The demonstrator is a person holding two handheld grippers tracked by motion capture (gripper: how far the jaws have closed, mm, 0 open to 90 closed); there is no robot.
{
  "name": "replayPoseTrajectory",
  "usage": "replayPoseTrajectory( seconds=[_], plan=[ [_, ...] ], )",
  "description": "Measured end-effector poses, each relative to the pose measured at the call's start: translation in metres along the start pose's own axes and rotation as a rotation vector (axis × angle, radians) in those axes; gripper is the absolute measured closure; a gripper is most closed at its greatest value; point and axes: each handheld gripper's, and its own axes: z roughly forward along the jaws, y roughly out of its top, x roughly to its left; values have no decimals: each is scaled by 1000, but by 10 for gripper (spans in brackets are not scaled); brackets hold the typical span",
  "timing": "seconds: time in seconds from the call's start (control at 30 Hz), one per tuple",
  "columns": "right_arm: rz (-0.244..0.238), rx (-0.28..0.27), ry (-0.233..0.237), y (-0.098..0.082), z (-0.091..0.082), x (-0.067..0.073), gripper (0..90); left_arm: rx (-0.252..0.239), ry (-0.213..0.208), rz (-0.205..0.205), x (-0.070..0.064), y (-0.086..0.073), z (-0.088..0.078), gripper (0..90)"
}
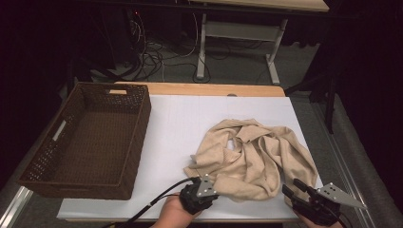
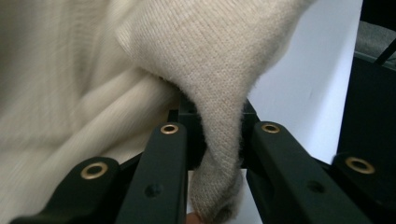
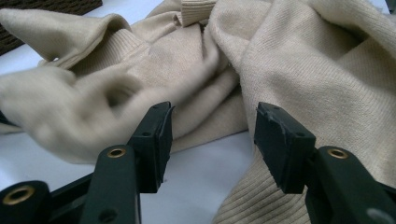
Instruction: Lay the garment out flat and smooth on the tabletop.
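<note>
Dark room; grey floor (image 1: 237, 59); white-legged desk (image 1: 204, 42) behind; tangled cables (image 1: 152, 57) on floor.

- No legible text, labels, brand marks, numbers or signs appear in any of the three views.
- Garment: no readable tag or print.
- Basket: no label.
- Desk surface: no markings.

sweater (image 1: 252, 156): beige, fine knit, ribbed bands | basket (image 1: 88, 142): dark brown open weave, pale handle slots | table cover (image 1: 176, 123): plain white | table edge (image 1: 199, 89): light wood | left gripper (image 1: 198, 194): black, brass-ringed holes, grey plate | right gripper (image 1: 297, 192): black, probably same grey plate
</note>
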Motion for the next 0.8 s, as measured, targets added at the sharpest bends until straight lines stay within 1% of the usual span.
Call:
replayPoseTrajectory(
  seconds=[0.03, 0.07, 0.1, 0.13, 0.17, 0.23, 0.27, 0.33, 0.37, 0.4, 0.47, 0.5, 0.53, 0.57, 0.6, 0.63, 0.67, 0.7, 0.73, 0.77, 0.8],
  plan=[
    [0, -1, 0, 0, 0, 0, 480, 2, 16, -7, 5, -5, -7, 781],
    [1, -3, 0, 0, -1, 1, 481, -1, 45, -21, 9, -9, -15, 781],
    [4, -7, -2, 1, -1, 1, 482, -4, 64, -37, 15, -14, -22, 782],
    [8, -9, 0, 1, -2, 1, 483, 1, 76, -61, 20, -19, -29, 782],
    [8, -12, 1, 1, -2, 2, 483, 7, 99, -77, 25, -26, -36, 783],
    [1, -13, 1, 1, -3, 3, 484, 6, 123, -90, 28, -36, -45, 782],
    [1, -15, 0, 2, -4, 3, 484, -7, 122, -107, 29, -40, -47, 781],
    [7, -17, 1, 2, -4, 3, 483, -26, 97, -132, 29, -44, -48, 776],
    [9, -15, 1, 2, -3, 3, 483, -30, 90, -131, 28, -44, -47, 766],
    [10, -14, 0, 1, -3, 3, 483, -30, 86, -130, 27, -43, -46, 732],
    [8, -5, 3, 1, -1, 3, 480, -31, 61, -152, 28, -41, -43, 619],
    [5, -2, 3, 2, 1, 2, 474, -31, 61, -152, 28, -41, -43, 564],
    [5, -2, 3, 2, 1, 2, 474, -46, 30, -162, 29, -40, -41, 564],
    [7, 1, 2, 3, 4, 1, 441, -45, 3, -169, 29, -37, -38, 516],
    [6, 6, -18, 5, 7, 0, 406, -42, -23, -178, 29, -35, -35, 465],
    [-1, 5, -40, 8, 10, -2, 379, -40, -23, -178, 26, -33, -32, 407],
    [-2, 4, -62, 10, 13, -5, 355, -30, -1, -159, 24, -32, -30, 363],
    [-7, 14, -86, 13, 17, -9, 332, -6, 15, -141, 21, -29, -26, 334],
    [-17, 41, -108, 15, 22, -14, 327, 20, 30, -118, 18, -26, -23, 309],
    [-19, 72, -126, 15, 28, -19, 340, 35, 45, -97, 15, -24, -21, 301],
    [-18, 100, -137, 15, 34, -24, 377, 48, 63, -77, 13, -22, -18, 304]
  ],
)
